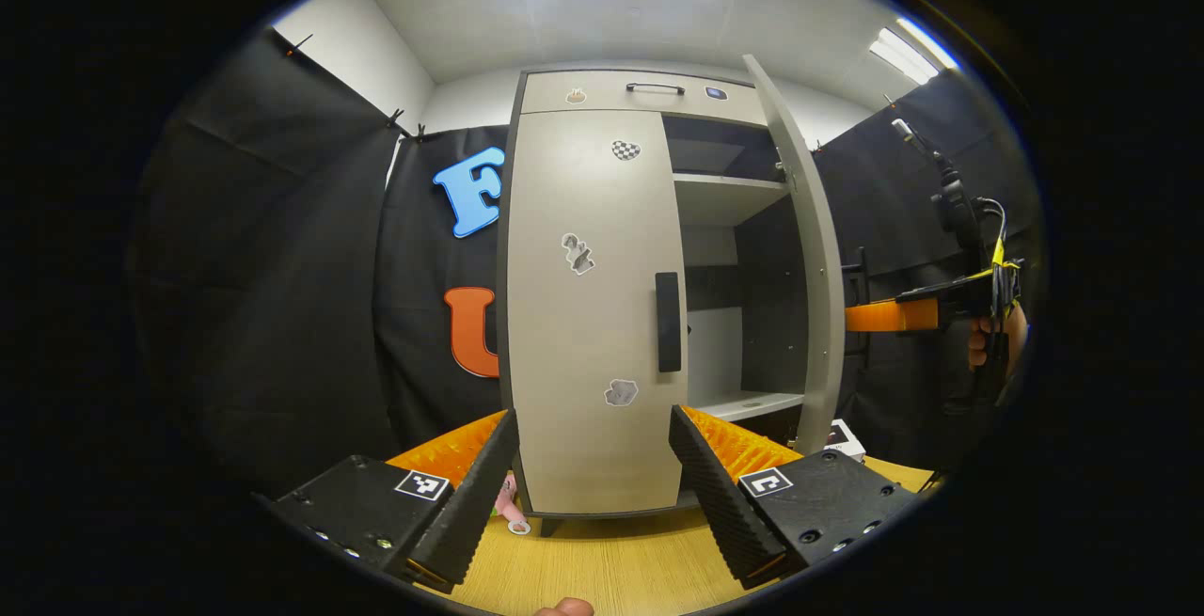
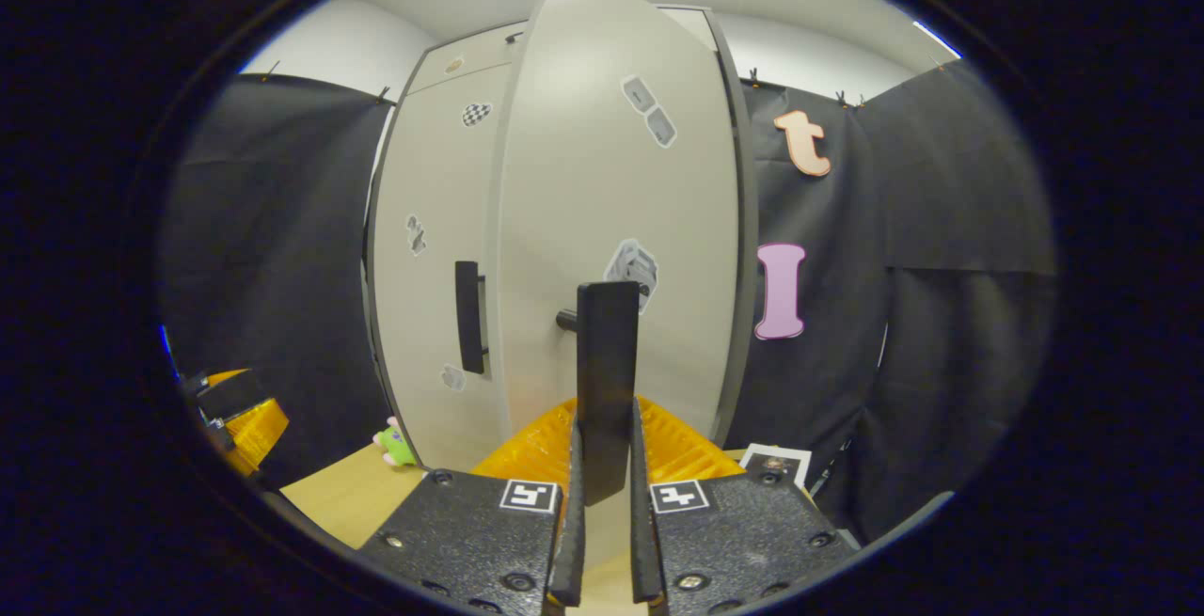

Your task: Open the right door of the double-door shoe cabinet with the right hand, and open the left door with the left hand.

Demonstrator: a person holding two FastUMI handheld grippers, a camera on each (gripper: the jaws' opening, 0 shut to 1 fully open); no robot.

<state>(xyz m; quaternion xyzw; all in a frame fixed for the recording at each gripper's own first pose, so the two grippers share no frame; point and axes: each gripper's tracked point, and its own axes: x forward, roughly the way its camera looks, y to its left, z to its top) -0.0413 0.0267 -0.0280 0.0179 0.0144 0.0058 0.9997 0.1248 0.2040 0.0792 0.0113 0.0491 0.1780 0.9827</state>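
The grey shoe cabinet (image 1: 640,94) stands on a wooden table. Its left door (image 1: 588,315) is closed, with a black bar handle (image 1: 668,322) near its inner edge. The right door (image 1: 814,268) is swung out, showing white shelves inside. My left gripper (image 1: 594,465) is open, low in front of the left door, below and short of the handle. In the right gripper view my right gripper (image 2: 602,465) is shut on the right door's black handle (image 2: 607,371), with the right door (image 2: 611,202) angled toward me. The left door's handle (image 2: 468,315) is visible beyond. My right gripper (image 1: 865,315) also appears far right.
A wooden tabletop (image 1: 602,569) runs under the cabinet. A small pink and green toy (image 2: 395,447) lies by the cabinet's left foot. A white card (image 2: 776,461) lies at the right base. Black cloth walls close in on both sides. A person's hand (image 1: 988,343) holds the right gripper.
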